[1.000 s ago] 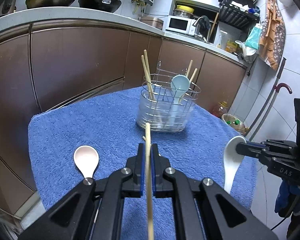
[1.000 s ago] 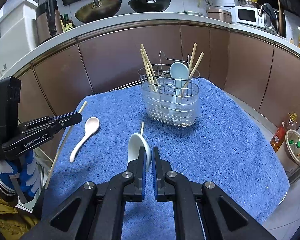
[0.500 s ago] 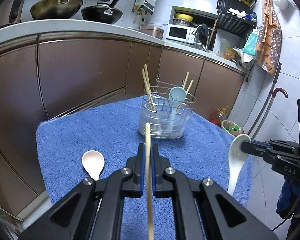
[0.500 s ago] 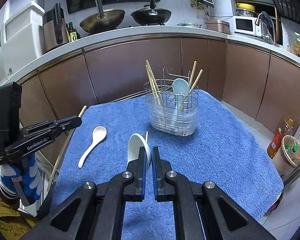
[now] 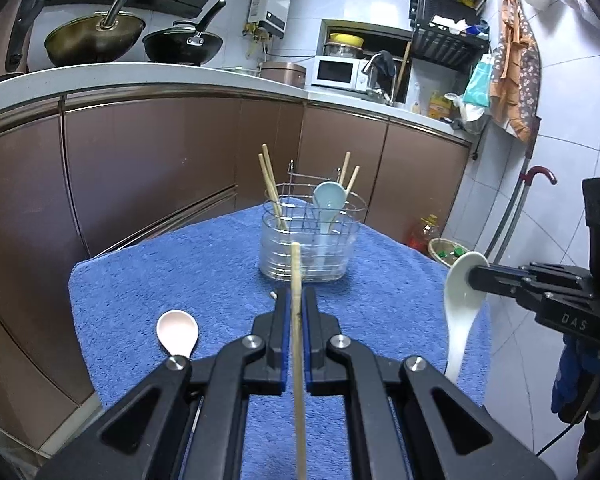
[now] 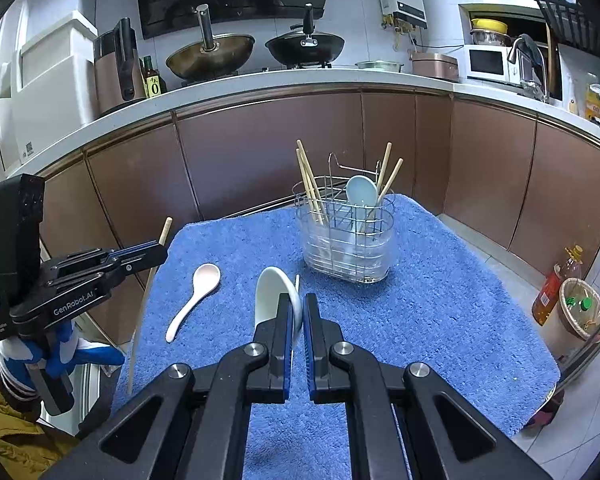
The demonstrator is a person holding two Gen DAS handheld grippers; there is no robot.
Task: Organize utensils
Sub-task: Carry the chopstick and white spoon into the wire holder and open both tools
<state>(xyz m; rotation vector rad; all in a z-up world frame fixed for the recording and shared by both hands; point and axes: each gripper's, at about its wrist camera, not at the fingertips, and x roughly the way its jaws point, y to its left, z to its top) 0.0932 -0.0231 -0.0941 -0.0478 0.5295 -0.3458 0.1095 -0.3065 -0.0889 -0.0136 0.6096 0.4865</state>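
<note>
My left gripper [image 5: 296,300] is shut on a wooden chopstick [image 5: 298,344] and holds it above the near edge of the blue towel [image 5: 204,268]. My right gripper [image 6: 296,306] is shut on a white ceramic spoon [image 6: 274,292], raised over the towel; the spoon also shows in the left wrist view [image 5: 460,300]. The wire utensil holder [image 5: 310,240] stands at the towel's far side with several chopsticks and a light blue spoon [image 5: 329,197] in it. A pink spoon [image 5: 178,332] and another chopstick [image 6: 297,282] lie on the towel.
Brown cabinets [image 6: 260,140] curve behind the table under a white counter with two pans [image 6: 210,54]. An oil bottle [image 6: 556,284] and a small bin [image 6: 580,308] stand on the floor to the right.
Both grippers have pulled back and up from the holder with the chopstick and the white spoon still held. The holder looks farther away.
</note>
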